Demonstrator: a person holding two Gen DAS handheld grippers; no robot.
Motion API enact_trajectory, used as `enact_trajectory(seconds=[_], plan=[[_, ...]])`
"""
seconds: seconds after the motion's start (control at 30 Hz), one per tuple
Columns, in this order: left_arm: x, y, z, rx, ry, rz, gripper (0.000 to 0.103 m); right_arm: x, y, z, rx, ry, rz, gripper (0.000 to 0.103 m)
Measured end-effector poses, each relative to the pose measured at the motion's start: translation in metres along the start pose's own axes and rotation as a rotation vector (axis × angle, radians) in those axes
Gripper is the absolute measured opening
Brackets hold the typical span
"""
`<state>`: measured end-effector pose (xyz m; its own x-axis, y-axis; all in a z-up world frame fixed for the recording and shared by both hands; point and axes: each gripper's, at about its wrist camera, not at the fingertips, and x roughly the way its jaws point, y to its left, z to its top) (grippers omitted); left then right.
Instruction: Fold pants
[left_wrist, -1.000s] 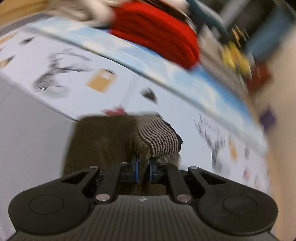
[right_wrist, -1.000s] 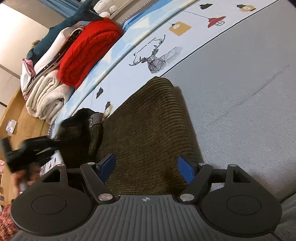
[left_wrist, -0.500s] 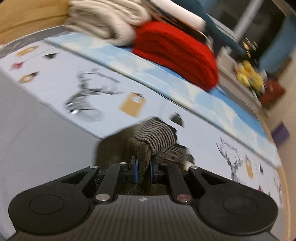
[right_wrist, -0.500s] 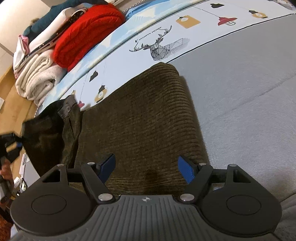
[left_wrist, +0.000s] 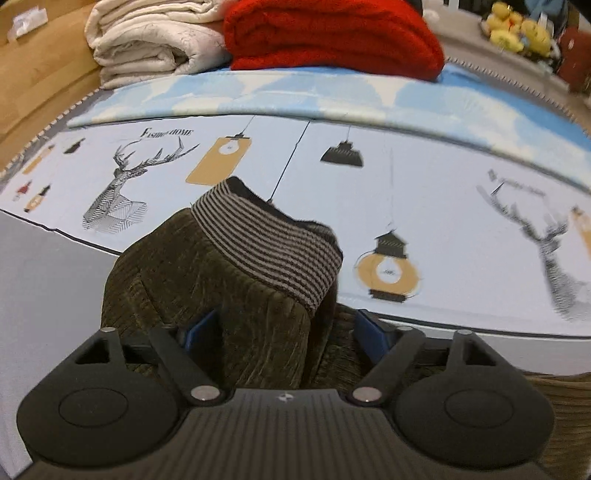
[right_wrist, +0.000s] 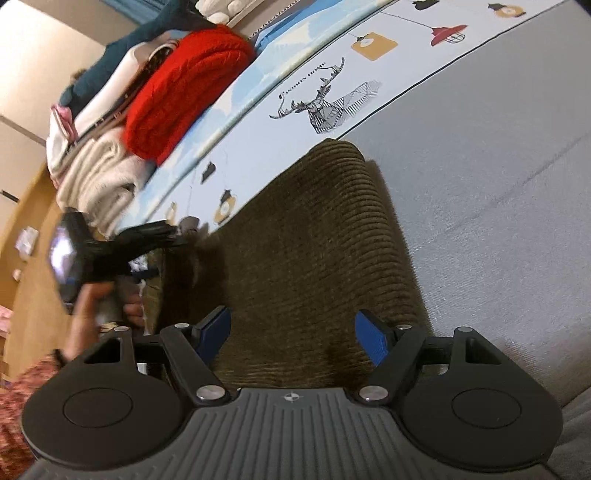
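Dark olive corduroy pants (right_wrist: 317, 236) lie folded on the grey bed. In the left wrist view their striped waistband (left_wrist: 269, 243) is bunched up on top of the fabric (left_wrist: 207, 280). My left gripper (left_wrist: 284, 332) is open, its blue pads on either side of the bunched cloth without pinching it. It also shows in the right wrist view (right_wrist: 147, 240) at the pants' left end. My right gripper (right_wrist: 291, 332) is open and empty over the near edge of the pants.
A printed sheet with deer and lamps (left_wrist: 332, 158) borders the grey cover (right_wrist: 498, 184). Folded red (left_wrist: 325, 37) and cream (left_wrist: 147, 40) blankets are stacked at the back by the wooden bed frame (left_wrist: 37, 74).
My left gripper has opened and let go of the waistband, which now rests on the folded pants. The right gripper stays open over the pants.
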<state>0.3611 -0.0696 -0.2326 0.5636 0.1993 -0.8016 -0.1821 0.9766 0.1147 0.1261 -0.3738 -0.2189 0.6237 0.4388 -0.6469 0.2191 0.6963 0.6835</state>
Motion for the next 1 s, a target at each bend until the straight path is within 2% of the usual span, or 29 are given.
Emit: enact_trajectory(seconds=[0.13, 0.2, 0.27, 0.3, 0.43, 0.53, 0.57, 0.6, 0.67, 0.8, 1.0], plan=[[0.017, -0.009, -0.002, 0.05, 0.009, 0.067, 0.089, -0.002, -0.004, 0.005, 0.033, 0.003, 0.039, 0.077], [0.025, -0.003, 0.006, -0.006, 0.039, 0.071, 0.089, -0.002, -0.006, 0.007, 0.049, 0.007, 0.056, 0.077], [0.03, 0.012, 0.014, -0.122, 0.058, 0.059, 0.088, -0.001, -0.005, 0.008, 0.056, 0.009, 0.063, 0.077], [0.03, 0.014, 0.017, -0.138, 0.062, 0.061, 0.089, -0.001, -0.005, 0.008, 0.057, 0.012, 0.067, 0.077], [0.041, -0.011, 0.018, 0.056, 0.091, 0.118, 0.096, 0.001, -0.005, 0.007, 0.06, 0.024, 0.076, 0.077], [0.045, -0.02, 0.014, 0.081, 0.077, 0.162, 0.096, 0.004, -0.004, 0.008, 0.063, 0.032, 0.073, 0.077], [0.047, -0.02, 0.015, 0.072, 0.079, 0.166, 0.094, 0.006, -0.004, 0.008, 0.064, 0.037, 0.07, 0.077], [0.048, -0.018, 0.017, 0.059, 0.077, 0.171, 0.082, 0.007, -0.004, 0.008, 0.064, 0.043, 0.067, 0.077], [0.043, -0.01, 0.02, 0.023, 0.078, 0.162, 0.068, 0.008, -0.003, 0.008, 0.06, 0.047, 0.06, 0.077], [0.019, 0.027, 0.03, -0.063, 0.075, 0.027, 0.037, 0.009, -0.005, 0.01, 0.065, 0.043, 0.052, 0.077], [-0.046, 0.115, 0.04, -0.24, 0.037, -0.169, 0.031, 0.012, -0.002, 0.006, 0.035, 0.046, 0.025, 0.077]])
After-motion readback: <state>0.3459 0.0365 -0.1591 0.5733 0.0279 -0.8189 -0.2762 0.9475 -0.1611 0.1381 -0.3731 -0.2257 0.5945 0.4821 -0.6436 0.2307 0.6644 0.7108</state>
